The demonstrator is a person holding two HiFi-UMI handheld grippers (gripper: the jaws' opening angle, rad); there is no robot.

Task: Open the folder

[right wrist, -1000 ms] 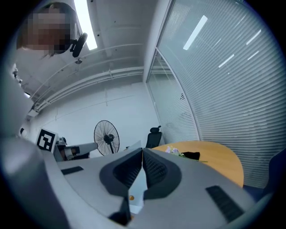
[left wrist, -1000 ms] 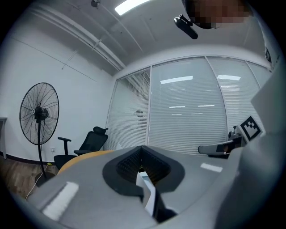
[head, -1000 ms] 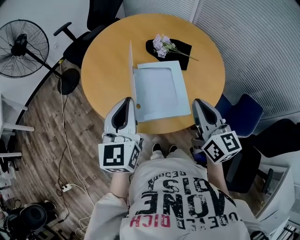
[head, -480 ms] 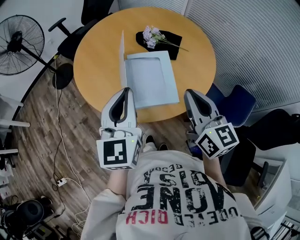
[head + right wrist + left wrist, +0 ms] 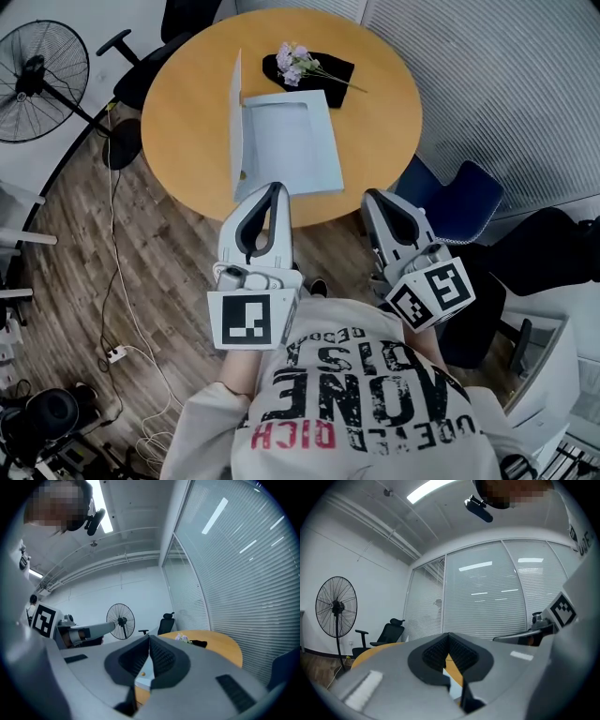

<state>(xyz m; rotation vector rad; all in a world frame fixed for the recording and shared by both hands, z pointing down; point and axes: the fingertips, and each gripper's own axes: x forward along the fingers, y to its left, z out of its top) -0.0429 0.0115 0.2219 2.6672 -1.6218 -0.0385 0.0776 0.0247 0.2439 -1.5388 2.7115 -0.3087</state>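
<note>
From my gripper views, my own jaw bodies blocked most of the table (image 5: 187,103), leaving only a pale sliver of the folder (image 5: 291,145) under the pads. Its raised cover (image 5: 234,117) showed nearly edge-on from the head view, so I couldn't make out its inner face. My left gripper (image 5: 277,190) and right gripper (image 5: 372,198) each had their jaws pressed together on nothing. The folder lay on the table ahead of both tips, untouched, with the left tips nearer its near edge.

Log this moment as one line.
folder: open, cover upright | left gripper: shut, empty | right gripper: shut, empty
</note>
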